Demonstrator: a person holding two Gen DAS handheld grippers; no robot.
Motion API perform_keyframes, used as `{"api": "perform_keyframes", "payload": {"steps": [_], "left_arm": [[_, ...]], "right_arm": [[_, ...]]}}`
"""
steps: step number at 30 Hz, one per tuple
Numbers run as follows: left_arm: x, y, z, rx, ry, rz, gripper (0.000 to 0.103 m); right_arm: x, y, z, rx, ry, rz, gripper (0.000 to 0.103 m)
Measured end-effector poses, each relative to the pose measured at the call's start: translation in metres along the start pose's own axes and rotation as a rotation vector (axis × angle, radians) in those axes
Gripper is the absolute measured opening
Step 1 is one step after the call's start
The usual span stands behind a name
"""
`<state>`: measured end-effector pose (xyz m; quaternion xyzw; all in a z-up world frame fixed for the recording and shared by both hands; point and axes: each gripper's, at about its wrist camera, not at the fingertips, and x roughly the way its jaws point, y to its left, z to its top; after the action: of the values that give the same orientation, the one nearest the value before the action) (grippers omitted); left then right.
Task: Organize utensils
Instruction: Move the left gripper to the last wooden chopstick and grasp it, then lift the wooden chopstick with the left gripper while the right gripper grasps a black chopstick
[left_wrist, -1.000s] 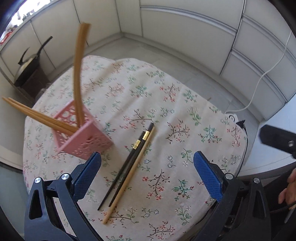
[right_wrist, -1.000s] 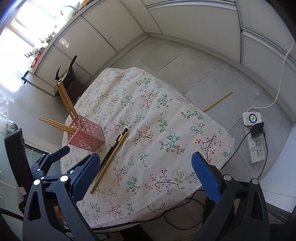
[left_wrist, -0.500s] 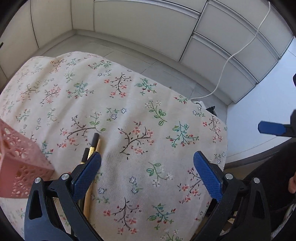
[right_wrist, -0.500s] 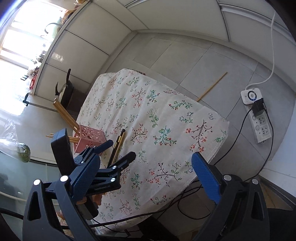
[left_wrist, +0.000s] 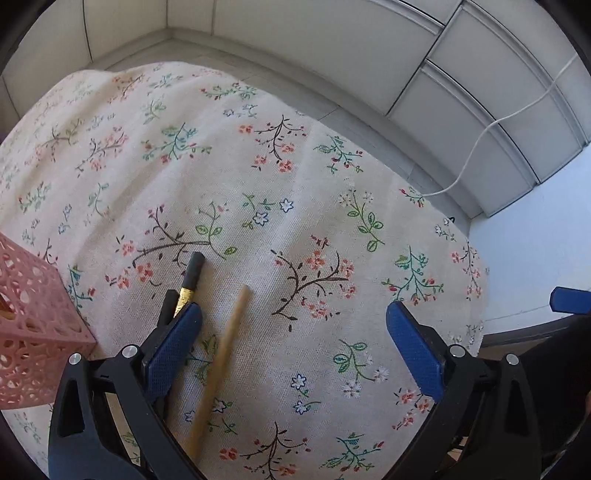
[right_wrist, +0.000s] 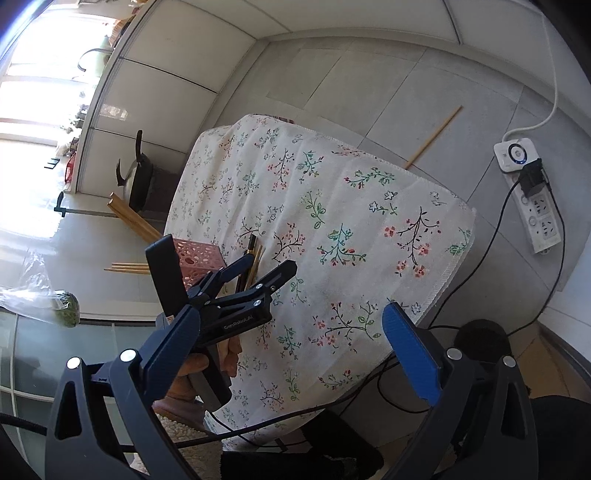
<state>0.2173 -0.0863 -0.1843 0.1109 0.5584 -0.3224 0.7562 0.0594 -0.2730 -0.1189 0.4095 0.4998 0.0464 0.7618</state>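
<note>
My left gripper (left_wrist: 295, 350) is open, low over the floral tablecloth (left_wrist: 258, 166). A light wooden chopstick (left_wrist: 218, 365) lies between its jaws, close to the left finger (left_wrist: 173, 347). Two black chopsticks with gold bands (left_wrist: 190, 278) lie just left of that finger, partly hidden by it. The pink lattice holder (left_wrist: 26, 325) stands at the left edge. In the right wrist view the holder (right_wrist: 201, 258) holds several wooden chopsticks (right_wrist: 133, 218), and the left gripper (right_wrist: 266, 267) hovers over the loose ones. My right gripper (right_wrist: 291, 347) is open and empty, high off the table's front.
One wooden chopstick (right_wrist: 432, 138) lies on the floor tiles beyond the table. A power strip (right_wrist: 532, 195) with cables lies on the floor at the right. A dark kettle (right_wrist: 136, 177) stands behind the table. White cabinets (left_wrist: 369, 55) line the far wall.
My left gripper has dropped close to the table and moved onto the loose chopsticks, so the wooden one now lies between its jaws. My right gripper has pulled back and up.
</note>
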Motion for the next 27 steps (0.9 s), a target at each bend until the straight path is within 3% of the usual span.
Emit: {"api": "perform_keyframes", "payload": {"steps": [8, 10, 13, 14, 16, 18, 24, 27], "left_arm": [[0.013, -0.015, 0.005, 0.028, 0.094, 0.129, 0.093], [0.017, -0.021, 0.006, 0.046, 0.119, 0.195, 0.088], [0.017, -0.023, 0.008, 0.012, 0.133, 0.228, 0.080], [0.016, -0.024, 0.009, -0.003, 0.130, 0.232, 0.073], [0.012, -0.023, 0.013, -0.024, 0.123, 0.239, 0.049], [0.009, -0.020, 0.016, -0.046, 0.118, 0.237, 0.033], [0.006, -0.013, 0.015, -0.066, 0.104, 0.237, 0.012], [0.001, -0.014, 0.008, -0.055, 0.100, 0.258, 0.008]], "right_arm": [[0.000, -0.003, 0.002, 0.003, -0.010, -0.021, 0.096], [0.000, -0.004, 0.003, 0.007, -0.011, -0.026, 0.096], [0.003, -0.006, 0.003, 0.006, -0.001, -0.035, 0.096], [0.005, -0.006, 0.003, 0.007, 0.003, -0.037, 0.096], [0.006, -0.007, 0.003, 0.007, 0.006, -0.043, 0.096], [0.007, -0.008, 0.004, 0.006, 0.002, -0.049, 0.096], [0.009, -0.012, 0.005, 0.018, 0.001, -0.072, 0.096], [0.011, -0.013, 0.005, 0.018, 0.000, -0.078, 0.096]]}}
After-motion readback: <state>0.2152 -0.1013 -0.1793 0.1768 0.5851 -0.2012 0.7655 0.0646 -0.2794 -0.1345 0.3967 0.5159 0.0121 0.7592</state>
